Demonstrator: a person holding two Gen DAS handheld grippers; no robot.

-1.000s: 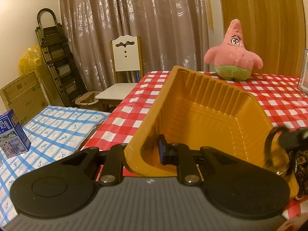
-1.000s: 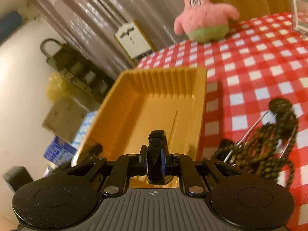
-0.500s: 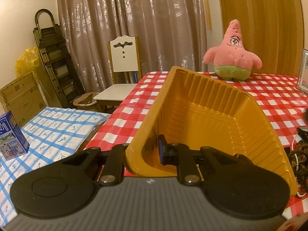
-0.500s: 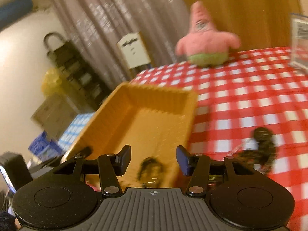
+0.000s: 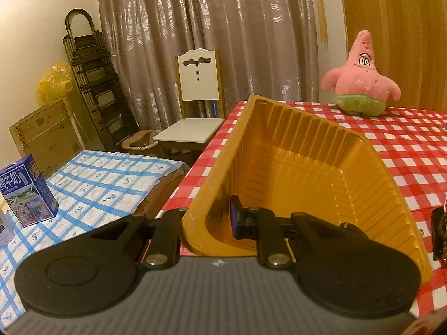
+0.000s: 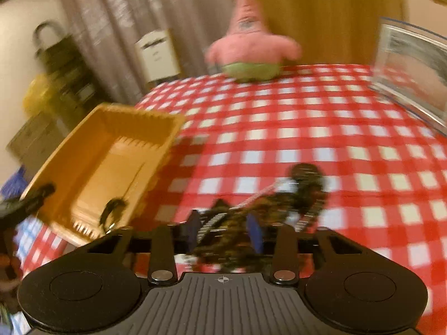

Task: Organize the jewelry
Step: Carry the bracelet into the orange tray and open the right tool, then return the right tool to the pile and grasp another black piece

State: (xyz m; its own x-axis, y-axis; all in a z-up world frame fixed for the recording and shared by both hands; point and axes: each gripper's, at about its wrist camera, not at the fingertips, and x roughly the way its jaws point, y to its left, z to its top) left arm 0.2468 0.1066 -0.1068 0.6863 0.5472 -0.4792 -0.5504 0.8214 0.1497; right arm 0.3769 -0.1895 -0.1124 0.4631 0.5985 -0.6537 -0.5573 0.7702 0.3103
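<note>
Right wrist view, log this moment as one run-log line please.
left gripper: shut on yellow tray wall | right gripper: closing, fingers around bead jewelry pile on tablecloth | one dark piece in tray

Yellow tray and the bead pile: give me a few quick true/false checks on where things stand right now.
1. The left claw grips the yellow tray by its near wall. True.
2. The tray holds nothing. False: one dark bracelet lies in it.
3. The pile of dark beads lies on the checked cloth, outside the tray. True.
4. The right claw is clamped on the tray. False: its jaws are closing around the beads.
5. The pink plush sits inside the tray. False: it sits on the cloth.
</note>
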